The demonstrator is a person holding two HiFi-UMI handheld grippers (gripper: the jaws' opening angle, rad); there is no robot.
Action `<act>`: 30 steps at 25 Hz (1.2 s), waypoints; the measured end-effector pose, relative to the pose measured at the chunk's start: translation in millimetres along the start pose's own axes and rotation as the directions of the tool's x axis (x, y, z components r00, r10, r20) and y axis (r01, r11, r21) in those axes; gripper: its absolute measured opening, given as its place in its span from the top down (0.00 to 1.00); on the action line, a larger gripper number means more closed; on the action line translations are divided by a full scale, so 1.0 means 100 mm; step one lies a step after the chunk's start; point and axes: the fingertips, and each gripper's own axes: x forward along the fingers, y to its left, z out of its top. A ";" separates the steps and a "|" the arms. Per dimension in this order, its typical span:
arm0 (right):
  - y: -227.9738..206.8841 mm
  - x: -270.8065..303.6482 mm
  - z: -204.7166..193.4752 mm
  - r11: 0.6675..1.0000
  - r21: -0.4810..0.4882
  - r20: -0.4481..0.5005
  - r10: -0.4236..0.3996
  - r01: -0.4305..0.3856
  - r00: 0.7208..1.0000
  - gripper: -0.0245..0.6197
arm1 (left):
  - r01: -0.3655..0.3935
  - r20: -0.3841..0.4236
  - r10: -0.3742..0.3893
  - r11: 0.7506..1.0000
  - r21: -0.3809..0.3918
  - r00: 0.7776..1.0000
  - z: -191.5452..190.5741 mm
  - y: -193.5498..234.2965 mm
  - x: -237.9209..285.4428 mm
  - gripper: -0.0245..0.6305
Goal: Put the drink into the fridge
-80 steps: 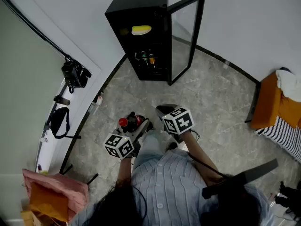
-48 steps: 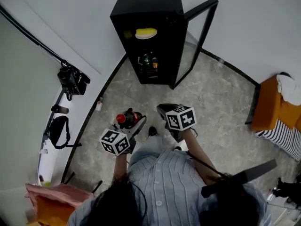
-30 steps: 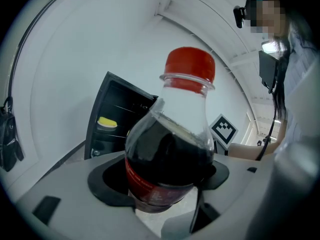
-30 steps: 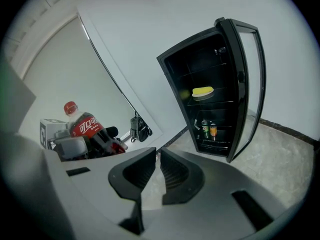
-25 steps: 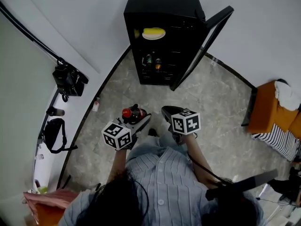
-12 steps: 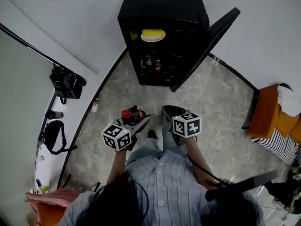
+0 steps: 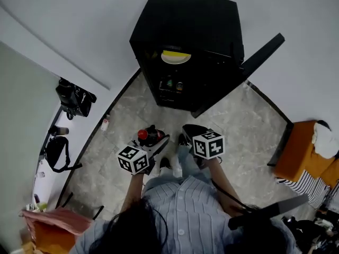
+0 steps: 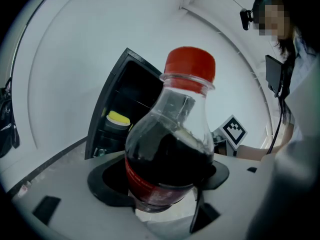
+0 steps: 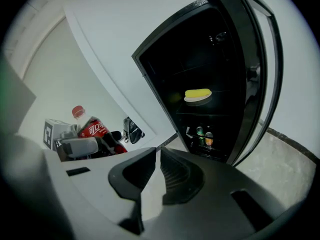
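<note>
Grey marbled stone floor [image 7: 249, 120] meets pale walls [image 7: 79, 25] at a dark skirting strip [image 7: 270, 102]. An orange seat [image 7: 296, 155] carries white cloth [image 7: 326, 142]; black bags [image 7: 74, 97] sit well left of it.

Red-capped bottle [image 8: 170, 149], black fridge [image 7: 185, 30]

Soft dim light; fisheye-warped, vignetted edges; unlit fridge [image 7: 185, 30] interior.

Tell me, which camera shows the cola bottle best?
The left gripper view: the cola bottle fills the picture, with its red cap, dark drink and red label, clamped in the left tool. The head view shows it small from above, mostly the cap. The right gripper view shows it small at the far left, label facing the camera.
</note>
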 end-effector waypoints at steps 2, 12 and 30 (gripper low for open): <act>-0.09 0.03 0.01 1.000 0.003 -0.019 0.009 -0.008 1.000 0.90 | -0.004 -0.001 0.004 1.000 -0.001 1.000 0.05 0.04 0.16 0.44; -0.43 0.23 0.14 0.999 0.015 -0.077 0.039 -0.038 0.996 0.90 | -0.022 0.030 0.023 0.999 -0.029 0.999 0.34 0.46 1.04 0.44; -0.64 0.61 0.23 0.996 0.058 -0.139 0.072 -0.064 0.988 0.90 | -0.113 0.020 0.111 0.991 0.072 0.994 0.63 1.28 2.20 0.44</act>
